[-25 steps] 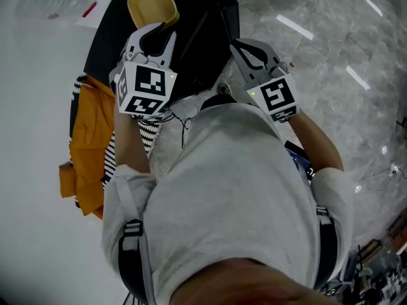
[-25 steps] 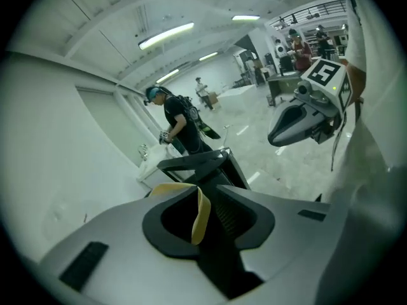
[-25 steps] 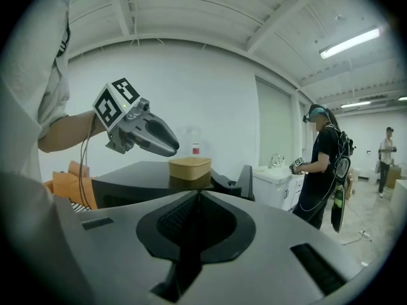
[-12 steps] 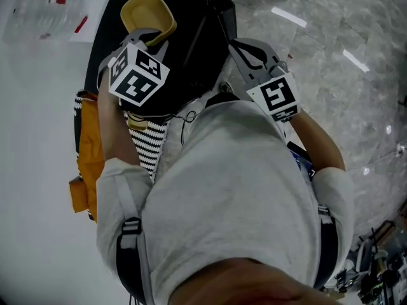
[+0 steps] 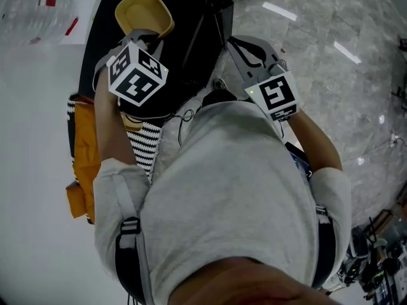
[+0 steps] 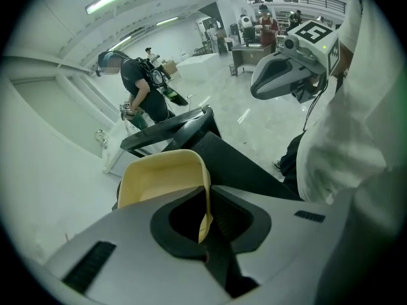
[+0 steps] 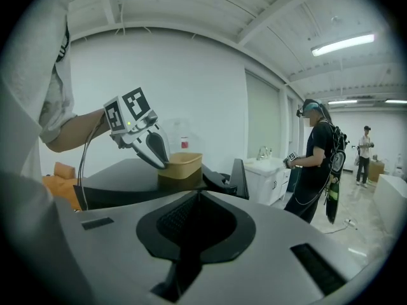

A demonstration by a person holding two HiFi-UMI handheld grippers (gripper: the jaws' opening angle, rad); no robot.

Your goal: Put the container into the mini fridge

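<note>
Since a second back, left gripper (image 5: 145, 38) has swung left and tipped over, its marker cube now corner-up, tips at the near rim of the container (image 5: 143, 11). Container: yellow, open-topped, upright on the black top of the mini fridge (image 5: 191, 30), upper left of the head view. Left jaws closing, the container's near wall between them; a slim gap beside the wall. Right gripper (image 7: 198, 196) upper middle of the head view, well apart from the container; jaws together, nothing between them. Orange cloth (image 5: 82, 157) at left edge.
</note>
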